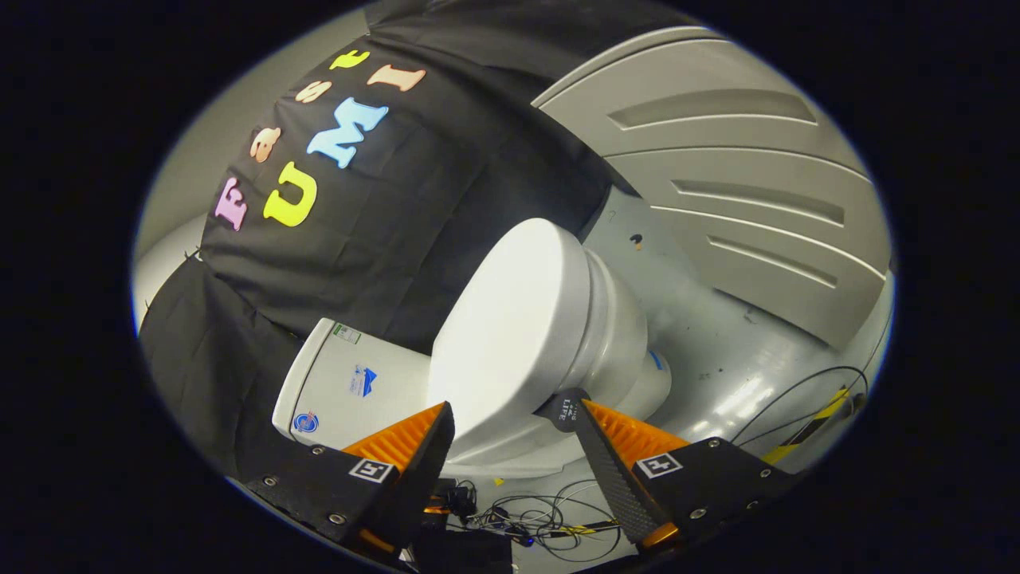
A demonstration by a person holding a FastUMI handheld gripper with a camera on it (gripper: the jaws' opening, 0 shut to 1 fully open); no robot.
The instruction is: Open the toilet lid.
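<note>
The white toilet appears tilted, its lid [510,319] lying flat down on the bowl [625,335]. The tank [343,383], with small stickers on it, stands behind the lid against the black cloth wall. My gripper [510,410] is open, its two fingers spread wide on either side of the lid's side edge. That rim sits in the gap just ahead of the fingertips. I cannot tell whether either finger touches it.
A grey panelled wall [741,199] rises beyond the bowl, above a glossy grey floor [717,351]. Loose black cables [542,510] lie on the floor near the toilet's base. A yellow-and-black strip [813,426] and more cables run along the floor by the panelled wall.
</note>
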